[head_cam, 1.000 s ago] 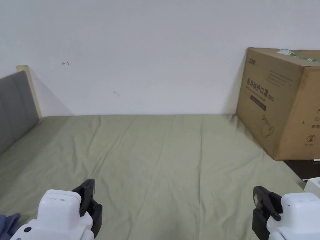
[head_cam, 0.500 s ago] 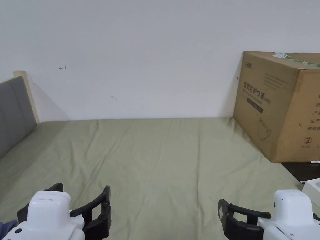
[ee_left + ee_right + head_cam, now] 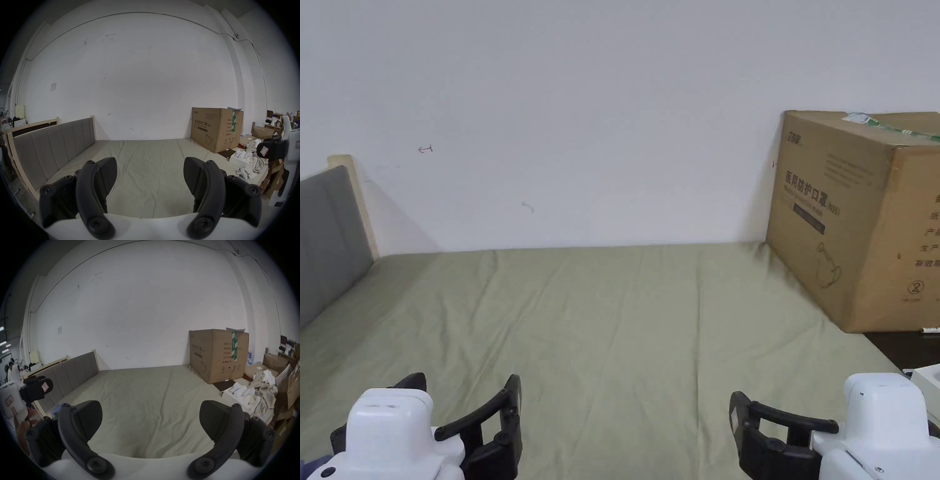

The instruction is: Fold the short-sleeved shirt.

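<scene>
Left gripper (image 3: pixel 150 177) jaws standing wide apart, gripping nothing; right gripper (image 3: pixel 151 418) the same. Both are hovering low over the near edge of the bed (image 3: pixel 625 312), apparently readying for a pickup. Green sheet is lying bare ahead. A scrap of blue cloth (image 3: pixel 57 408) is peeking beside the left jaw in the right gripper view, possibly the shirt; cannot confirm. Cardboard box (image 3: pixel 856 212) is sitting at the far right corner. A second ago the jaws were looking nearly closed; now they are spread.
</scene>
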The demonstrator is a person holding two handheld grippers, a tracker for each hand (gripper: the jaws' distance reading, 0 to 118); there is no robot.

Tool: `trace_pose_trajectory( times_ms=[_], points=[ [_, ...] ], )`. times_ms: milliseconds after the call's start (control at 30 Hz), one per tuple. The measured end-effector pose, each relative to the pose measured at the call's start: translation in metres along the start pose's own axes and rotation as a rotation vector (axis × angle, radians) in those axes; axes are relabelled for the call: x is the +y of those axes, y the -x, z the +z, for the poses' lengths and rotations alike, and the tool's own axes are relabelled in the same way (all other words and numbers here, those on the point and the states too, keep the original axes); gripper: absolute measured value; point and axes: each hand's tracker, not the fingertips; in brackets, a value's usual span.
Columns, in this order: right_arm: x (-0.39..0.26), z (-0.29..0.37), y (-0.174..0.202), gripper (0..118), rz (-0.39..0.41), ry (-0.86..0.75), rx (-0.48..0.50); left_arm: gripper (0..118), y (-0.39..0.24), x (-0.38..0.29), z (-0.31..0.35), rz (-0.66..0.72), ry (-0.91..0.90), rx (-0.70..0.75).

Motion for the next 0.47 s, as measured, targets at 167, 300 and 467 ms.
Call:
trace_pose_trajectory(
  times_ms=[167,300,467],
  points=[
    [-0.003,0.0,0.013,117,0.087,-0.031,-0.106,90,-0.001,0.0,0.0,-0.005,0.001,-0.004],
    [-0.002,-0.001,0.017,117,0.102,-0.05,-0.116,90,-0.002,0.0,-0.001,0.0,0.002,-0.006],
    [0.0,0.006,0.004,117,-0.044,-0.076,0.04,90,-0.002,0.001,0.0,0.01,-0.003,-0.012]
  ],
)
